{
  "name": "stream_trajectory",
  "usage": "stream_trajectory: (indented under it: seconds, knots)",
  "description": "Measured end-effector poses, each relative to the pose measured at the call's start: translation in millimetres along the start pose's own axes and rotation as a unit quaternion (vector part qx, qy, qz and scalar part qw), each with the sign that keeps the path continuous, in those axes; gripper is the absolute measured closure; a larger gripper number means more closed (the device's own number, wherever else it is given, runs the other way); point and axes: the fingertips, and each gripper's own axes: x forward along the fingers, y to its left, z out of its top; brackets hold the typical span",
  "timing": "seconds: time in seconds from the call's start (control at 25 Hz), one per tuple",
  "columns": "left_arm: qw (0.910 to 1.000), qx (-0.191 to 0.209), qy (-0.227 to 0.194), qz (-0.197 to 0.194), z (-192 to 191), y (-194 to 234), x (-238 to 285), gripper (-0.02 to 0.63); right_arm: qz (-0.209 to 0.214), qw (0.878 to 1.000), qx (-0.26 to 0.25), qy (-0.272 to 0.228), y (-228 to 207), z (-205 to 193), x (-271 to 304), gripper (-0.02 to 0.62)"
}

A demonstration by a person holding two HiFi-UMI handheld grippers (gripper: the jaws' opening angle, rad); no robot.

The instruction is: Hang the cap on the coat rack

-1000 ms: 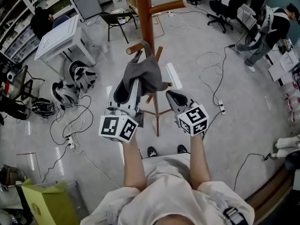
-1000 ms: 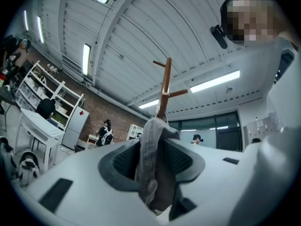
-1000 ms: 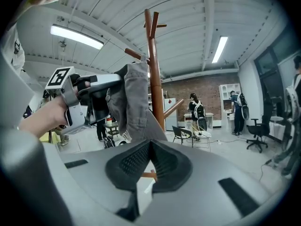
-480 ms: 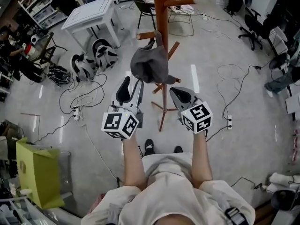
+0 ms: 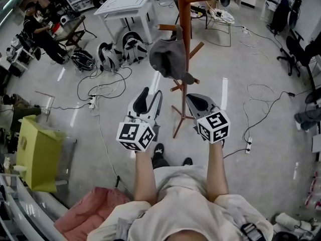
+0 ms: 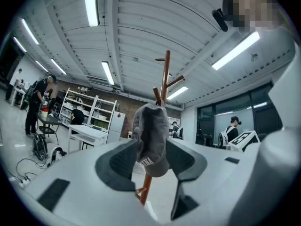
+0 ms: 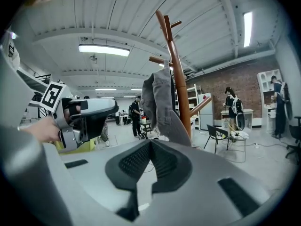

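Note:
A grey cap (image 5: 168, 59) hangs from a peg of the brown wooden coat rack (image 5: 185, 29), its brim pointing down. My left gripper (image 5: 150, 96) is held below and short of the cap, open, with nothing between its pads. In the left gripper view the cap (image 6: 151, 138) shows past the spread jaws of the left gripper (image 6: 153, 163), in front of the rack's pole (image 6: 163, 81). My right gripper (image 5: 193, 101) is shut and empty beside the pole. From the right gripper (image 7: 150, 147) I see the cap (image 7: 159, 102) draped on the rack (image 7: 176, 74).
The rack's feet (image 5: 176, 129) spread on the floor just ahead of the person's shoes. Cables and a power strip (image 5: 248, 145) lie around. Backpacks (image 5: 120, 51) and a white table (image 5: 128, 6) are at the back left, a yellow-green box (image 5: 37, 152) at the left.
The left gripper has opened, let go of the cap and drawn back from it. The cap stays hanging on the peg. Both grippers are now farther from the rack.

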Motion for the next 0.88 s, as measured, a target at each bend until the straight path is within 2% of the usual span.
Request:
stream_trajectory:
  seconds: [0.16, 0.28, 0.4, 0.56, 0.72, 0.88]
  knots:
    - [0.9995, 0.001, -0.008, 0.031, -11, -10, -19, 0.413, -0.001, 1.0, -0.006, -0.02, -1, -4, -15, 0.594]
    - [0.9988, 0.008, -0.011, 0.046, -15, -18, -30, 0.416, -0.006, 0.999, 0.01, -0.047, -12, 3, -23, 0.594]
    - [0.9985, 0.011, -0.007, 0.053, -18, -22, -36, 0.419, 0.002, 0.999, 0.011, -0.039, -11, -2, -29, 0.594]
    - [0.9989, 0.014, -0.018, 0.041, -6, -28, -34, 0.425, 0.001, 0.999, 0.007, -0.032, -7, 5, -32, 0.594]
    - [0.9993, 0.029, -0.008, 0.023, -12, -38, -36, 0.437, -0.004, 0.999, 0.011, -0.039, -6, 4, -40, 0.594]
    - [0.9995, 0.013, -0.014, 0.025, -16, -38, -38, 0.482, -0.01, 0.999, 0.011, -0.036, -13, 0, -49, 0.594]
